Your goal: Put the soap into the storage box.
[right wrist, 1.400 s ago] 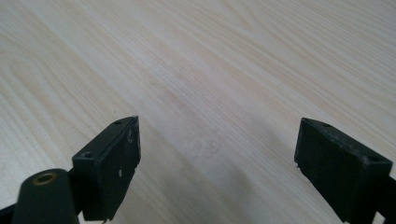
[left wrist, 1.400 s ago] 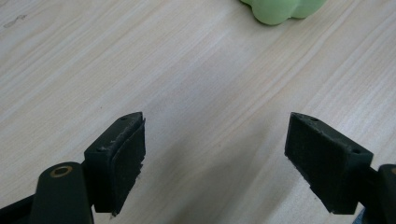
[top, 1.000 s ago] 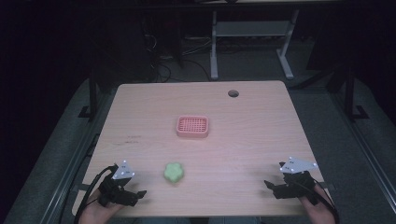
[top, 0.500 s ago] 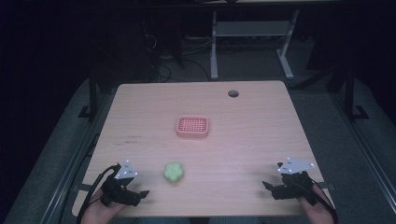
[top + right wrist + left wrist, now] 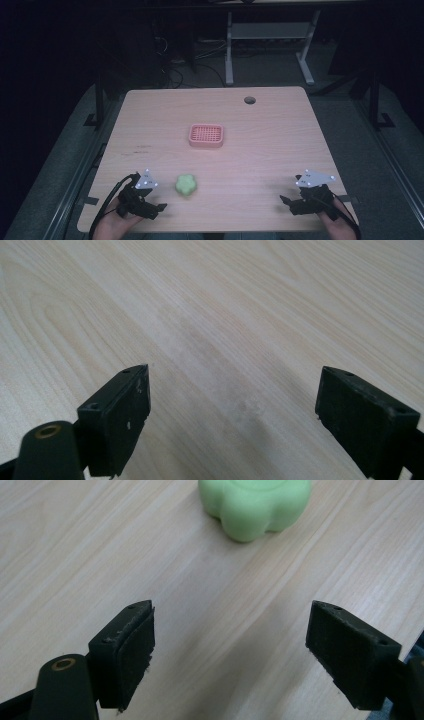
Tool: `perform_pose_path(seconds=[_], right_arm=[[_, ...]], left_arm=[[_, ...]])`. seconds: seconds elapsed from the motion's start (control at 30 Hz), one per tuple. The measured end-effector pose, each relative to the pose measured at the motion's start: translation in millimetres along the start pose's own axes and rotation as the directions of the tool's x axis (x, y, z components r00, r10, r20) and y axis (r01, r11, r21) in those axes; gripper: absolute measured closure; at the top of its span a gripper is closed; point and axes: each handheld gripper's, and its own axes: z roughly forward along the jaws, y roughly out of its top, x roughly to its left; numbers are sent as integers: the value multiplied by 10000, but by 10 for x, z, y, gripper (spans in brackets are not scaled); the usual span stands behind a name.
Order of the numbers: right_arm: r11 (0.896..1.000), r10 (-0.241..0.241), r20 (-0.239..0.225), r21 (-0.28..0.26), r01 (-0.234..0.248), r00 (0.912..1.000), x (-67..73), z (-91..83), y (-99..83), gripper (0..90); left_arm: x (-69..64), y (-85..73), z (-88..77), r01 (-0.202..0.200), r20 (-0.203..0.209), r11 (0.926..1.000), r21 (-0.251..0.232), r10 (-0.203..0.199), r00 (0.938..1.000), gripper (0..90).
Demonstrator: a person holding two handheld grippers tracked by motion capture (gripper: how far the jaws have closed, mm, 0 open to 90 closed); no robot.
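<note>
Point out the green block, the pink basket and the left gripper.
green block (image 5: 186, 184): high view, middle of its top face.
pink basket (image 5: 206, 141): high view, its near rim.
left gripper (image 5: 230, 647): left gripper view, midway between its two fingertips, jaws wide apart over bare wood.

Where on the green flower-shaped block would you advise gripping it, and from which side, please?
Grip the green flower-shaped block across its scalloped sides, probably seating the pads in opposite notches between lobes. It lies flat, apart from the pink basket, so the open left gripper, already facing it, could likely come straight forward, low over the table.
</note>
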Motion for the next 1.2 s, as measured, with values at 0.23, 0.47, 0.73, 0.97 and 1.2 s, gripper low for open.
perform_pose_path(seconds=[0.23,0.47,0.73,0.97,1.2], right_arm=[[10000,-27,-6,69,28,10000,8,11,1,139],[10000,-23,-55,47,23,10000,12,4,4,138],[9998,-171,-71,75,172,9998,21,13,8,138],[9999,-145,-76,27,145,9999,21,8,8,138],[9999,-154,-97,28,154,9998,22,7,10,139]], left_arm=[[-8,179,3,-126,127,9999,88,125,9998,195],[-13,292,54,-110,185,9992,381,103,9998,193],[-35,428,113,-178,231,9980,609,164,9996,192],[-57,604,134,-354,269,9967,735,336,9991,190],[-53,735,217,-303,335,9952,935,273,9991,189]])
